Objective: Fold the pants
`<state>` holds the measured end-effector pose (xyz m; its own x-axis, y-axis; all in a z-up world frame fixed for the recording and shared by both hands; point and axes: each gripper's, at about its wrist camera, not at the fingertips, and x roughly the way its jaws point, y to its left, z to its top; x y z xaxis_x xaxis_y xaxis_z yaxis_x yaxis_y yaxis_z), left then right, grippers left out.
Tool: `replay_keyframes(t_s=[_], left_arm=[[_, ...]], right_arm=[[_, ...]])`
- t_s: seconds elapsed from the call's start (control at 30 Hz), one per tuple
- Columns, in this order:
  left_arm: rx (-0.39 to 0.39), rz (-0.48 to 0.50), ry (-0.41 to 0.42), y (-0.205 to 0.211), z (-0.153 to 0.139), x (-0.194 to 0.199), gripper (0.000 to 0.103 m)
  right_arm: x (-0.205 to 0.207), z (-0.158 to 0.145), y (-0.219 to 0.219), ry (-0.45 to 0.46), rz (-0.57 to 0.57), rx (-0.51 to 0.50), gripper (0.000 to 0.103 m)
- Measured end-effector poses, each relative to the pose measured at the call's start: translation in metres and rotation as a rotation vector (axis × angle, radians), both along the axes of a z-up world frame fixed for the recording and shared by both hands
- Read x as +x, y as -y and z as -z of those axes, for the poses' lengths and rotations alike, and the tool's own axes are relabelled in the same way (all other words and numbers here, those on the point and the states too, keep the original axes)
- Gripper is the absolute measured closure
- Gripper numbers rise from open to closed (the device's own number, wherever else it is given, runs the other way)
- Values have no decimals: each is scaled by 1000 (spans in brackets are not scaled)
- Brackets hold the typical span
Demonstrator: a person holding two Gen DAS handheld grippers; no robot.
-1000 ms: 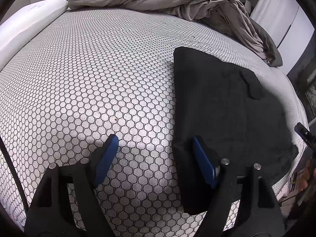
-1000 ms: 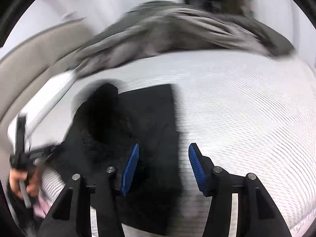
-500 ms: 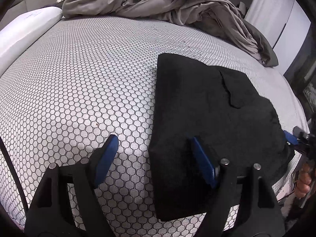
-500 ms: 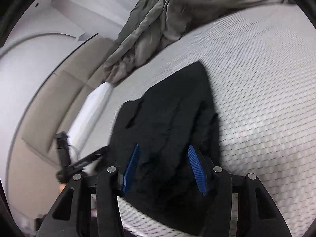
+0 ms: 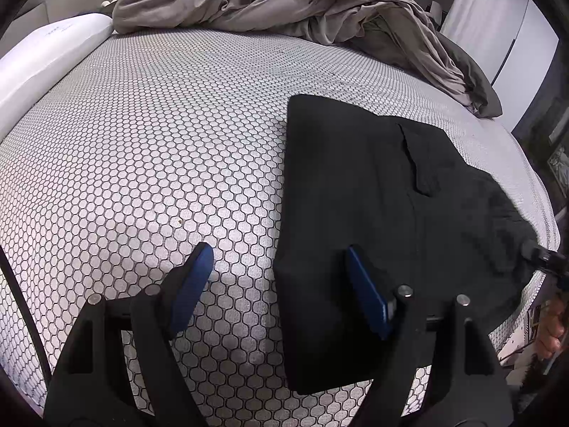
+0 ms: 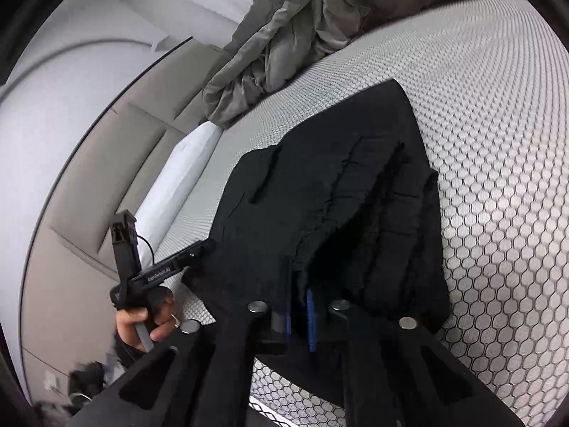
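The black pants [image 5: 384,206] lie folded on the honeycomb-patterned mattress [image 5: 142,149], towards its right edge. My left gripper [image 5: 281,277] is open and empty; its right finger hovers over the pants' near left edge, its left finger over bare mattress. In the right wrist view my right gripper [image 6: 298,306] is shut on the pants [image 6: 320,192], pinching a raised fold of fabric at their near edge. My left gripper [image 6: 199,249] shows there at the pants' left side, held by a hand.
A crumpled grey duvet [image 5: 284,3] is piled at the far side of the bed. A white pillow [image 5: 46,57] lies at the far left. A beige padded headboard [image 6: 89,185] runs behind it. The mattress edge [image 5: 544,192] drops off at the right.
My right gripper has closed on the pants' edge; it was open before. The left gripper has stayed open and shifted slightly relative to the pants.
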<state>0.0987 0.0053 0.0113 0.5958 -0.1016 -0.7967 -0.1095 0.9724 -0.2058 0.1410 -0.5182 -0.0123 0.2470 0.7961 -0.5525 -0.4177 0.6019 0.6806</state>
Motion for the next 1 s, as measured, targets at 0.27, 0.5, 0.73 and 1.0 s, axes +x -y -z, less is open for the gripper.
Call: replay_keyframes(t_s=[0.27, 0.5, 0.73, 1.0], left_arm=[[-8, -11, -2, -8, 1, 0, 29], [9, -4, 1, -5, 0, 0, 29], [14, 0, 1, 0, 0, -1, 29], [22, 0, 1, 1, 0, -1, 29]], right_arm=[[-20, -6, 6, 51, -4, -284, 94], [-18, -12, 48, 39, 88, -186, 58], [-5, 7, 52, -82, 91, -32, 58], [-5, -2, 49, -81, 62, 36, 57]])
